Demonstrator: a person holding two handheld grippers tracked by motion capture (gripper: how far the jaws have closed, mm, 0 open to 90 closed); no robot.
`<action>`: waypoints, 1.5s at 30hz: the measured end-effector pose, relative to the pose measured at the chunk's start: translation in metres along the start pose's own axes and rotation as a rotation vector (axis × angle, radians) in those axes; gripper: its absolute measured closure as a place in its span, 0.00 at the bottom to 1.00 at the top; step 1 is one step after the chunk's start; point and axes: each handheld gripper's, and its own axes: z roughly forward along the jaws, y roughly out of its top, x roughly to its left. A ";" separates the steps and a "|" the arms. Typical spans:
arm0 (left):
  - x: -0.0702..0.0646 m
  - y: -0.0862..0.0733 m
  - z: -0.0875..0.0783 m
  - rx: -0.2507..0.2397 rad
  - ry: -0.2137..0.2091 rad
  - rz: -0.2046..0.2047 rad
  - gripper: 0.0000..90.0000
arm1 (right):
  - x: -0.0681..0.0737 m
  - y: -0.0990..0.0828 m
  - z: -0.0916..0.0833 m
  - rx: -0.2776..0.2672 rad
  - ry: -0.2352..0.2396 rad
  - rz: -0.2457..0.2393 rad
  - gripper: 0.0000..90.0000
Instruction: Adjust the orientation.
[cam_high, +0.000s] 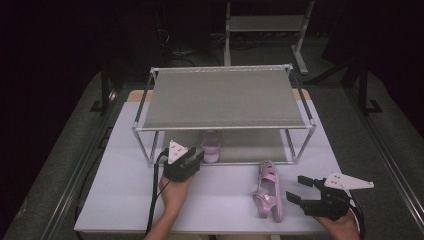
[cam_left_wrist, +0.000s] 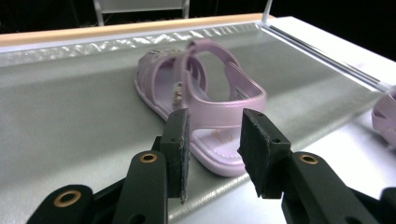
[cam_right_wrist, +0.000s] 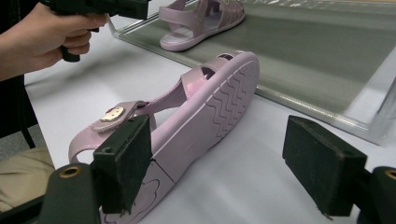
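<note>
A lilac sandal (cam_high: 211, 145) (cam_left_wrist: 201, 93) stands upright on the lower shelf (cam_left_wrist: 70, 107) of a metal rack, its heel at the shelf's front edge. My left gripper (cam_high: 194, 158) (cam_left_wrist: 214, 140) sits just in front of that heel, open, its pads apart from the back strap. A second lilac sandal (cam_high: 268, 192) (cam_right_wrist: 205, 102) lies on its side on the white table (cam_high: 125, 190), sole turned towards my right gripper (cam_high: 296, 188) (cam_right_wrist: 219, 158). That gripper is open, its jaws wide, with the sandal's heel by its left pad. Whether they touch is unclear.
The rack's grey top shelf (cam_high: 222, 97) overhangs the lower one, and its thin posts (cam_high: 292, 145) stand at the corners. A hand (cam_right_wrist: 42, 37) holding the left gripper appears in the right gripper view. Another frame (cam_high: 265, 25) stands beyond the table.
</note>
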 end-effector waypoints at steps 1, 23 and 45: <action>-0.001 -0.001 -0.001 -0.003 0.000 -0.002 0.69 | 0.000 0.000 0.000 0.000 0.000 0.000 0.26; -0.017 -0.008 -0.051 0.023 -0.149 0.083 0.60 | 0.002 0.002 0.000 -0.010 0.006 0.015 0.31; 0.016 -0.025 -0.107 0.025 -0.218 0.101 0.39 | 0.037 0.021 0.009 -0.002 -0.039 -0.024 0.75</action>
